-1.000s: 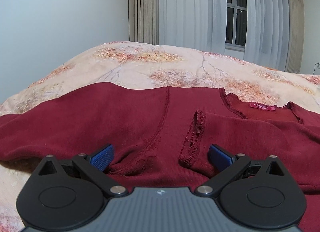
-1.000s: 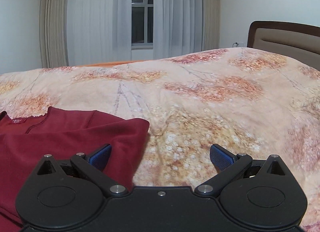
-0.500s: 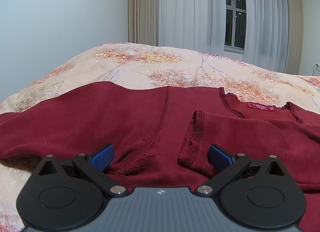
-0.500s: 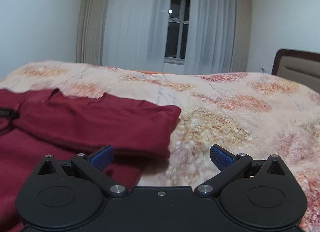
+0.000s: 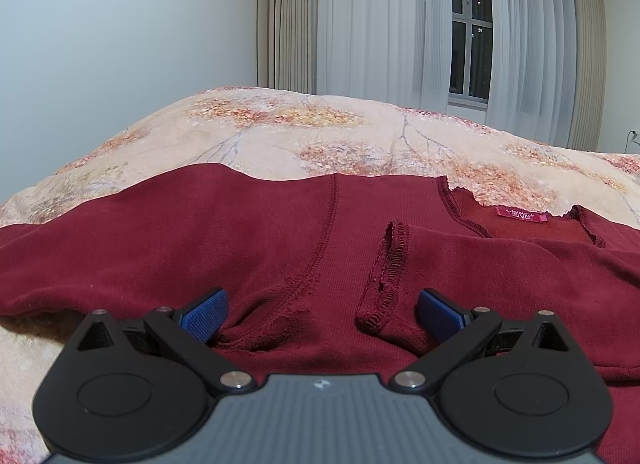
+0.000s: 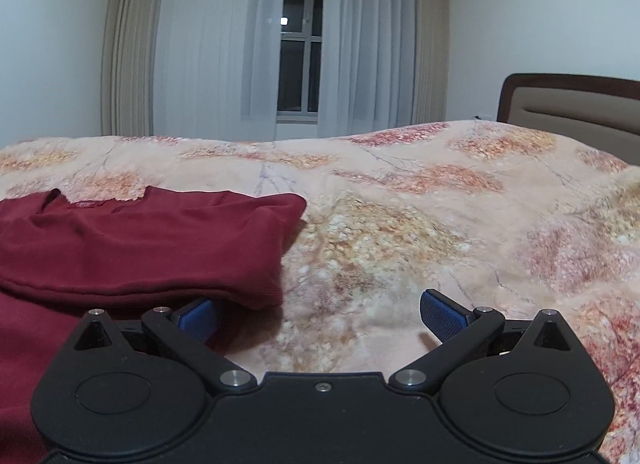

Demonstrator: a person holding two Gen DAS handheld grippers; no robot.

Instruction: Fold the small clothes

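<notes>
A dark red long-sleeved top [image 5: 248, 232] lies inside out on the floral bedspread [image 5: 320, 136]. Its right sleeve is folded across the body, the cuff [image 5: 386, 276] lying just ahead of my left gripper [image 5: 322, 310]. The neck label [image 5: 522, 214] shows at the back right. My left gripper is open and empty, low over the top's body, its pads either side of the cuff and seam. In the right wrist view the top [image 6: 152, 244] shows a folded right edge. My right gripper [image 6: 318, 314] is open and empty, its left pad tucked under that folded edge.
The bedspread [image 6: 440, 232] stretches wide to the right of the top. A padded headboard [image 6: 576, 104] stands at the far right. Curtains and a window [image 6: 298, 64] are behind the bed. A bare wall [image 5: 120, 44] is on the left.
My right gripper swung left and back, ending lower and close to the top's folded right edge, with its left pad now under it. My left gripper has hardly moved.
</notes>
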